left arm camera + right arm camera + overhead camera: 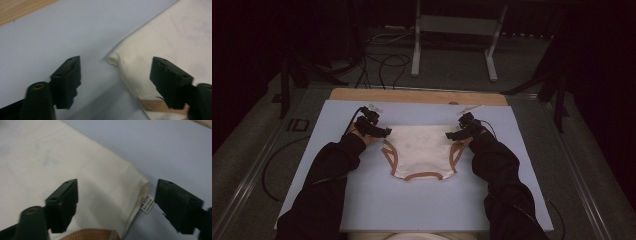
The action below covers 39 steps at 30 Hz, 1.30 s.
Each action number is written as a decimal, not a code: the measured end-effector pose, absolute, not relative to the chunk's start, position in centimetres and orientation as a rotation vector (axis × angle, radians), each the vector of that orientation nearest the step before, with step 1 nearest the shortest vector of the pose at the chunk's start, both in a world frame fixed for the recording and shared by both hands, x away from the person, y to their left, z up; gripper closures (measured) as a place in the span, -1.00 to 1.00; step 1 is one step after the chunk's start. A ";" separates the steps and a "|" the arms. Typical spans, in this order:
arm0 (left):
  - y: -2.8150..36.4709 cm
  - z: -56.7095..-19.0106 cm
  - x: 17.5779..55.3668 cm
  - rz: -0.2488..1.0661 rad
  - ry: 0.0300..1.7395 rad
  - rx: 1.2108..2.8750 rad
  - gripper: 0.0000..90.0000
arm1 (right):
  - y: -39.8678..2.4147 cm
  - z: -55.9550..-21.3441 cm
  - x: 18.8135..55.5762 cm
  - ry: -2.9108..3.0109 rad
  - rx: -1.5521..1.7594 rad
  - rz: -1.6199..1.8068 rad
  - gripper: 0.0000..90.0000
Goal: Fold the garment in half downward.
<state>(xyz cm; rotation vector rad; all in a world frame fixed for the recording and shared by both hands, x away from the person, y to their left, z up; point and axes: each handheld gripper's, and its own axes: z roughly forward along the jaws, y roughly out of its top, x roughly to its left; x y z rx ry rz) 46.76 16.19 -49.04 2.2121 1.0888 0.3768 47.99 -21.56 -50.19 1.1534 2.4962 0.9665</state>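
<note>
A cream sleeveless garment (422, 150) with tan trim (422, 175) lies flat on a pale blue mat (412, 210). My left gripper (387, 132) is at its far left corner, jaws open. In the left gripper view the gripper (116, 61) stands wide, and the garment's corner (117, 58) rests on the mat between the jaws, untouched. My right gripper (449, 135) is at the far right corner. In the right gripper view the gripper (117, 182) is open around that corner (140, 182), where a small white label (147, 205) sticks out.
The mat covers a wooden table (412, 95) whose bare edge shows at the back. Behind the table, black cables (382, 65) lie on the floor beside a metal stand (452, 30). A person's dark sleeves (327, 185) come in from the bottom.
</note>
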 end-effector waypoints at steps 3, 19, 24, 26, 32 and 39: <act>16.4 -48.6 46.4 0.366 1.052 2.209 -0.62 | -21.5 -49.9 47.8 2.484 1.149 0.965 -0.70; 16.5 -46.0 43.2 0.253 0.870 2.221 -0.99 | -20.5 -47.7 46.7 2.492 1.062 1.067 -0.78; 16.5 -44.9 41.9 0.245 0.807 2.228 -0.99 | -19.8 -47.1 46.5 2.500 1.023 1.073 -0.78; 16.6 -44.5 41.4 0.251 0.791 2.228 -0.99 | -19.5 -46.8 46.5 2.505 1.011 1.073 -0.78; 16.4 -43.4 39.9 0.243 0.715 2.238 -0.99 | -18.5 -46.4 46.3 2.532 0.978 1.078 -0.78; 16.0 -42.9 37.9 0.230 0.639 2.262 -0.98 | -17.1 -45.8 46.6 2.558 0.953 1.101 -0.78</act>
